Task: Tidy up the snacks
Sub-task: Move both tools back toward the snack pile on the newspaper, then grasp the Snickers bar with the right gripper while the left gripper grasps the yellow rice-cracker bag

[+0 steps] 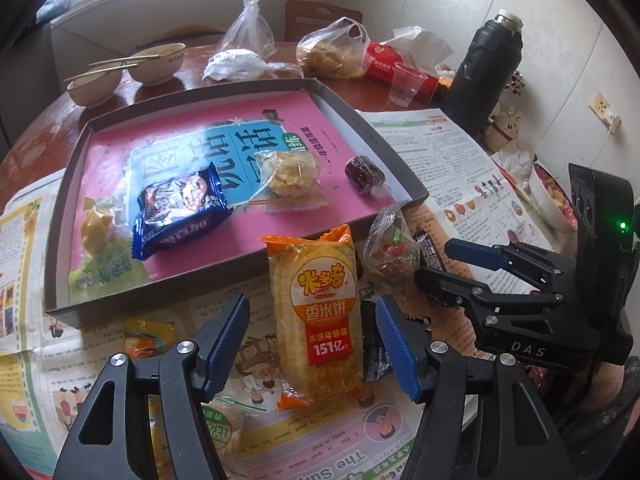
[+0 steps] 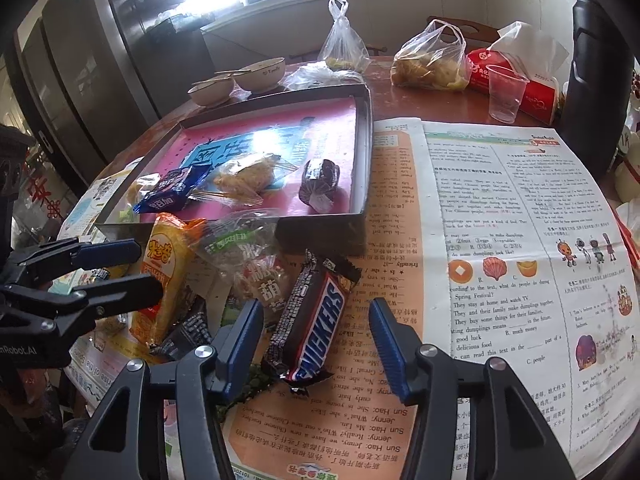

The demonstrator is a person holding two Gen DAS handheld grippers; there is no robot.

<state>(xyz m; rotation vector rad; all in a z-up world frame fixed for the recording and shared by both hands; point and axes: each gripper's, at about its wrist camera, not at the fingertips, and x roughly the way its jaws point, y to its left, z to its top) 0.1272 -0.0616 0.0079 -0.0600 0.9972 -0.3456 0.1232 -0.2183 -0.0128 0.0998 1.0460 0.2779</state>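
Two hand-held grippers over a newspaper-covered (image 2: 500, 216) round table (image 1: 36, 140).

Left gripper (image 1: 314, 340): jaws apart, straddling the orange rice-cracker pack (image 1: 314, 316); the pack lies flat on the newspaper and a gap shows between each blue pad and the wrapper, so nothing is clasped.

Right gripper (image 2: 316, 340): jaws apart, one on each side of the Snickers bar (image 2: 310, 328). The bar lies on the newspaper, nearer the left pad; whether that pad touches the wrapper cannot be told, and the right pad stands clear.

Between the two packs: a clear-wrapped sweet (image 2: 256, 268) and a small dark packet (image 2: 188, 332), lying against the near wall of the tray.

Tray (image 1: 404, 168): shallow, grey-walled, lined with a pink sheet. Inside it, a blue biscuit pack (image 1: 180, 212), a clear-wrapped pale cake (image 1: 290, 174), a dark wrapped roll (image 1: 364, 176) near the right wall, and a yellow-green packet (image 1: 100, 240) at the left.

Beyond the tray: two bowls (image 1: 124, 72) with chopsticks, tied plastic bags (image 1: 332, 50), a red tissue pack (image 2: 516, 80), a clear cup (image 2: 505, 94) and a black flask (image 1: 486, 68).
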